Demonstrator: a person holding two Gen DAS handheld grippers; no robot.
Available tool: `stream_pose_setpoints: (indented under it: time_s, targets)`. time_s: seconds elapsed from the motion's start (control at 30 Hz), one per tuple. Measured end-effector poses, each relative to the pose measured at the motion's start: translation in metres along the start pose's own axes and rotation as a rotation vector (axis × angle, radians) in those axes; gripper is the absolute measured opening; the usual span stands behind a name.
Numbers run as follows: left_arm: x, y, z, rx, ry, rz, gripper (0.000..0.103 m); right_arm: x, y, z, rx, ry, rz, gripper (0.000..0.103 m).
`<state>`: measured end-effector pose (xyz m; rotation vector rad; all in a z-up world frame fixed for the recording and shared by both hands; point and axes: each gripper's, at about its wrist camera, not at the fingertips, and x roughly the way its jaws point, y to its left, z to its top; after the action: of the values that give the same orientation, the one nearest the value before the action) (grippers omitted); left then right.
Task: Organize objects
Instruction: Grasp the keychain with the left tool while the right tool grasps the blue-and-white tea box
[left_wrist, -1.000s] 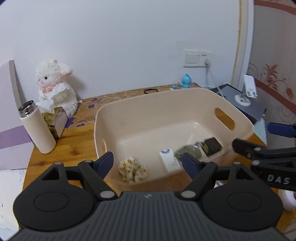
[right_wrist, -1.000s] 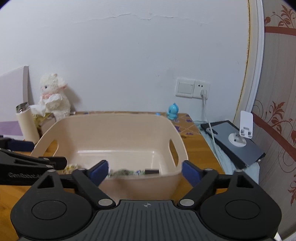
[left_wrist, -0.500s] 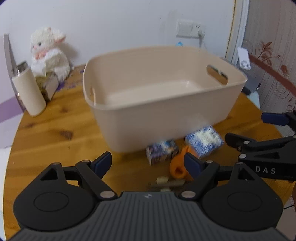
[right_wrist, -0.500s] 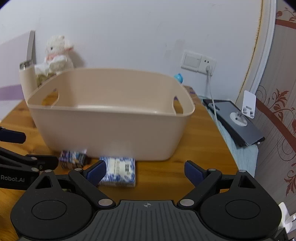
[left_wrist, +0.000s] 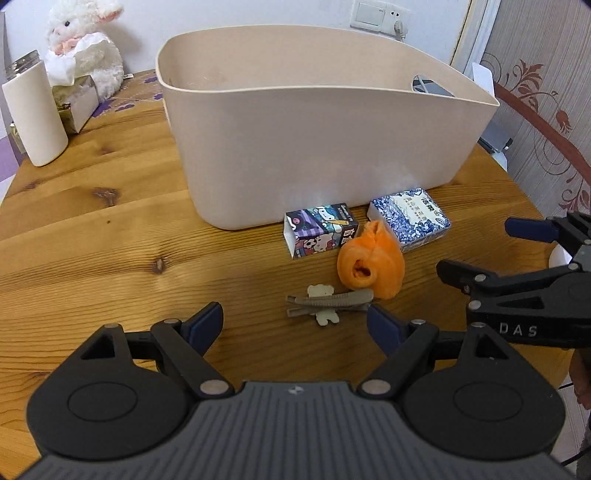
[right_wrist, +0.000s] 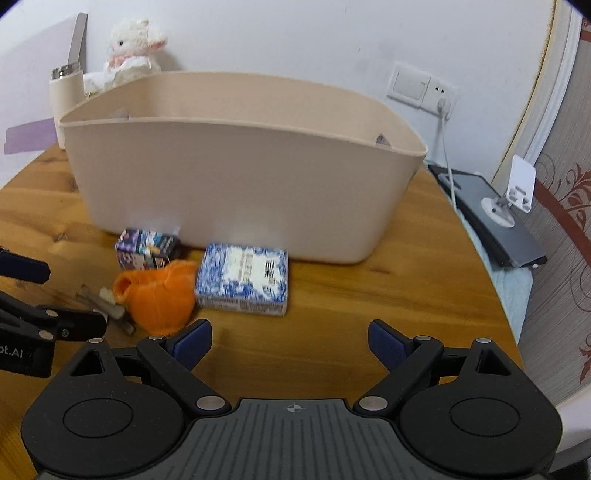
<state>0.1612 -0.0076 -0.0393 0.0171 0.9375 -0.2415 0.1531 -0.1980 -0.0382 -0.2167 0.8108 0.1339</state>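
A beige plastic bin (left_wrist: 314, 147) (right_wrist: 236, 173) stands on the round wooden table (left_wrist: 92, 258). In front of it lie a cartoon-printed small box (left_wrist: 320, 230) (right_wrist: 146, 249), a blue-and-white patterned box (left_wrist: 409, 219) (right_wrist: 242, 282), an orange cloth lump (left_wrist: 371, 266) (right_wrist: 159, 295) and a grey hair clip (left_wrist: 328, 304) (right_wrist: 105, 304). My left gripper (left_wrist: 295, 325) is open and empty, just short of the hair clip. My right gripper (right_wrist: 290, 341) is open and empty, just in front of the blue-and-white box; it also shows in the left wrist view (left_wrist: 517, 291).
A white bottle (left_wrist: 35, 114), a tissue box (left_wrist: 75, 103) and a plush lamb (left_wrist: 86, 48) stand at the table's back left. A dark tablet with a white stand (right_wrist: 495, 218) lies beyond the right edge. A wall socket with a cable (right_wrist: 441, 99) is behind.
Both grippers have dropped and pulled back from above the bin to table level in front of it. The boxes, orange cloth and hair clip have come into view.
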Motion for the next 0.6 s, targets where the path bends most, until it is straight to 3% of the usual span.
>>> stream_pose_setpoints:
  time_s: [0.23, 0.43, 0.6]
  targets:
    - [0.012, -0.006, 0.002, -0.001, -0.027, 0.004, 0.087, 0.014, 0.0, -0.005, 0.007, 0.033, 0.022, 0.093]
    - [0.017, -0.012, 0.002, 0.031, -0.048, 0.058, 0.088, 0.022, -0.001, -0.001, 0.013, 0.005, 0.042, 0.095]
    - [0.016, -0.007, 0.0, 0.038, -0.058, 0.056, 0.088, 0.03, 0.0, 0.003, 0.037, -0.009, 0.077, 0.096]
